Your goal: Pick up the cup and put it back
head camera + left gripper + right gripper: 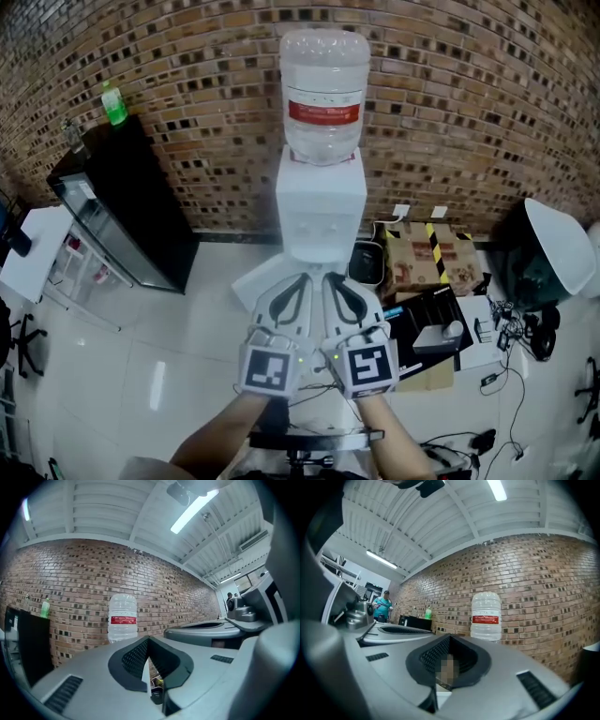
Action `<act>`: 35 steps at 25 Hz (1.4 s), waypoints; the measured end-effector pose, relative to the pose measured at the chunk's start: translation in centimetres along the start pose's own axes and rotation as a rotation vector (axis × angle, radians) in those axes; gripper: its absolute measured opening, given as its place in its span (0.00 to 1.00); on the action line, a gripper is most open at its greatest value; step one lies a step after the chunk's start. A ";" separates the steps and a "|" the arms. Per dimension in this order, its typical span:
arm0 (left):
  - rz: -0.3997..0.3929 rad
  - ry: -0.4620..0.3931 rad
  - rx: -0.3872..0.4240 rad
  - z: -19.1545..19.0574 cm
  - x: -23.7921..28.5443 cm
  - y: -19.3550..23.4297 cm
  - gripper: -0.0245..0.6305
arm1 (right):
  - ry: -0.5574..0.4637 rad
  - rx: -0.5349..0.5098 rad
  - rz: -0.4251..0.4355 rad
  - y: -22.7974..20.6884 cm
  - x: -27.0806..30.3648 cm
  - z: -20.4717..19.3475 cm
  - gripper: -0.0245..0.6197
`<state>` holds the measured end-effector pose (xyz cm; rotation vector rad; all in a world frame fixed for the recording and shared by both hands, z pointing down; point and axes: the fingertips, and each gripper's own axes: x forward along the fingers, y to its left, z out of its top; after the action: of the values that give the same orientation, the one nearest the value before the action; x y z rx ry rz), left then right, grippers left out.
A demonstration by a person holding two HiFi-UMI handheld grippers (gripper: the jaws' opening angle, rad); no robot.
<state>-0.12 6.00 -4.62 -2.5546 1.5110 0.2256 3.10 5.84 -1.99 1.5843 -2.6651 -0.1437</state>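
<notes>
While aimed at the water dispenser [322, 211], held left gripper [300, 278] and right gripper [332, 277] with jaws pressed together, empty. Saw no cup anywhere. Likely pre-pickup: needed to find it, then spread jaws.

The glossy white floor [187, 337] carries a white water dispenser [321, 211], a black cabinet [127, 211] to its left, and, rightward, a cardboard box [427, 253] beside what look like loose cables [506, 412].

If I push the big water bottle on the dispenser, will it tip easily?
Probably not: the water bottle stands inverted, neck seated in the white dispenser. It looks rigid plastic, likely heavy if full; its water level I cannot read.
</notes>
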 end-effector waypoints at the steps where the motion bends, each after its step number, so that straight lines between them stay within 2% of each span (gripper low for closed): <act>1: -0.006 0.000 -0.006 -0.3 0.9 0.8 0.03 | 0.003 -0.001 -0.006 -0.2 1.1 -0.1 0.05; 13: -0.123 -0.015 -0.035 -1.8 11.0 9.9 0.03 | 0.036 -0.021 -0.105 -3.0 14.4 0.1 0.05; 20: -0.150 -0.023 -0.054 -2.0 14.0 14.6 0.03 | 0.044 -0.037 -0.141 -3.3 19.6 0.8 0.05; 26: -0.150 -0.029 -0.052 -2.6 15.5 15.9 0.03 | 0.045 -0.044 -0.139 -3.8 21.8 0.6 0.05; 35: -0.098 -0.027 -0.038 -3.1 17.8 16.2 0.03 | 0.023 -0.052 -0.111 -6.4 23.1 0.9 0.05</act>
<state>-5.76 -17.55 -6.39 -2.6360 1.3804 0.2772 -2.46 -17.40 -3.83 1.7074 -2.5348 -0.1953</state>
